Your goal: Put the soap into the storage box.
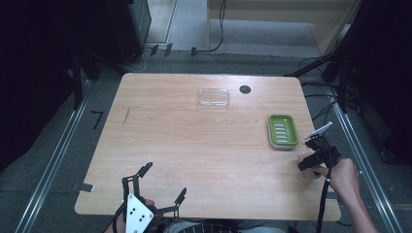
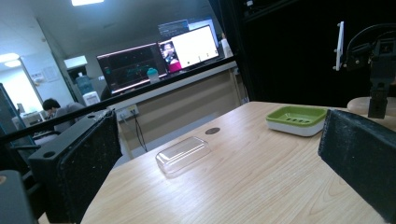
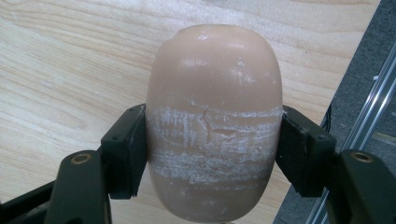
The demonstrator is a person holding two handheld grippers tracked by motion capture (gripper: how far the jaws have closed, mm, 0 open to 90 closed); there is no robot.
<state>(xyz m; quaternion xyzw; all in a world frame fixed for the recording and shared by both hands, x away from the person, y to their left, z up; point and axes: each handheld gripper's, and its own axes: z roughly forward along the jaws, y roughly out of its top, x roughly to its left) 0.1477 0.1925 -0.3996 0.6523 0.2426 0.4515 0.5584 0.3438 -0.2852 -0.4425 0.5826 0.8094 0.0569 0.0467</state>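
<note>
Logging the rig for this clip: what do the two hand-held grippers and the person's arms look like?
Both are black, skeletal frames. The left hand-held gripper has thin angled linkage arms, wide flat black pads and a white plate with dark dots on top. The right hand-held gripper has small black block pads, brass-coloured pivot rivets, a small white plate and a black trailing cable. The right forearm shows no sleeve.

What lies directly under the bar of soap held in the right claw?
The soap, pinched in the right claw, sits over the bare wooden table near its edge. The patch directly beneath the soap is covered.
</note>
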